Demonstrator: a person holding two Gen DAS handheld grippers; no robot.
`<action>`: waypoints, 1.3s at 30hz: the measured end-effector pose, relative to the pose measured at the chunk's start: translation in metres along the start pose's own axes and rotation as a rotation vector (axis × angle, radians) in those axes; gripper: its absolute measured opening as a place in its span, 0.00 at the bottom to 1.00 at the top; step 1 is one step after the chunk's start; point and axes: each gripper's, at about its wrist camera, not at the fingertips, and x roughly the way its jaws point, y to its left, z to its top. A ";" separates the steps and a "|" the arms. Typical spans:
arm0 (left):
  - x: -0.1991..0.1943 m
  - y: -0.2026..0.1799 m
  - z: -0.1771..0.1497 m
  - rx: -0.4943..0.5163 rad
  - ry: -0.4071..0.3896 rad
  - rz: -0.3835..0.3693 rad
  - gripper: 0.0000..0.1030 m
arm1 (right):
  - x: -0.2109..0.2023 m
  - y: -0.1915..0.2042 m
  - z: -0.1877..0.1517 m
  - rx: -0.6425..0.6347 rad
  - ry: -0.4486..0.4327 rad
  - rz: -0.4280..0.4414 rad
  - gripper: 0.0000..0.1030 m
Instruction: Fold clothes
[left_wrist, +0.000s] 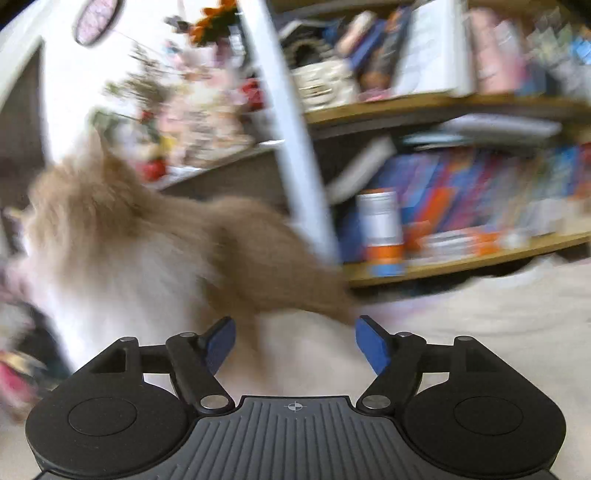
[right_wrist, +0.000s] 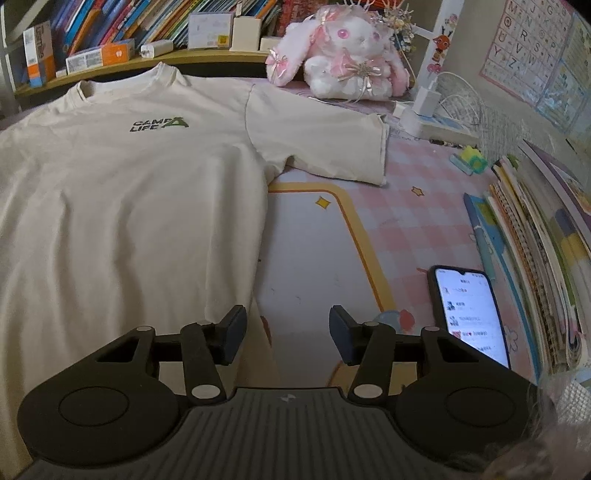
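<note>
Left wrist cam: low over the shirt (left_wrist: 461, 325), facing level toward the bookshelf (left_wrist: 461, 258); heavy blur, fluffy toy (left_wrist: 122, 240) close ahead. Right wrist cam: higher, tilted down across the bench (right_wrist: 406, 229), shirt (right_wrist: 129, 206) spread left, phone (right_wrist: 469, 314) near right, plush rabbit (right_wrist: 343, 59) far. Overlap: shirt and bookshelf (right_wrist: 122, 62).

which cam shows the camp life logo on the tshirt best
The right wrist view: the t-shirt lies flat and sharp there, its logo readable. The left wrist view is motion-blurred and shows only pale cloth near the shelf, no logo.
</note>
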 end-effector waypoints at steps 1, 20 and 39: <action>-0.004 -0.005 -0.007 -0.021 0.030 -0.081 0.71 | -0.003 -0.002 -0.002 0.004 0.000 0.009 0.46; 0.036 -0.018 -0.070 -0.170 0.368 -0.166 0.62 | -0.036 -0.023 -0.043 0.057 0.090 0.154 0.47; 0.078 -0.019 -0.065 -0.160 0.396 -0.194 0.05 | -0.049 -0.031 -0.068 0.134 0.147 0.082 0.06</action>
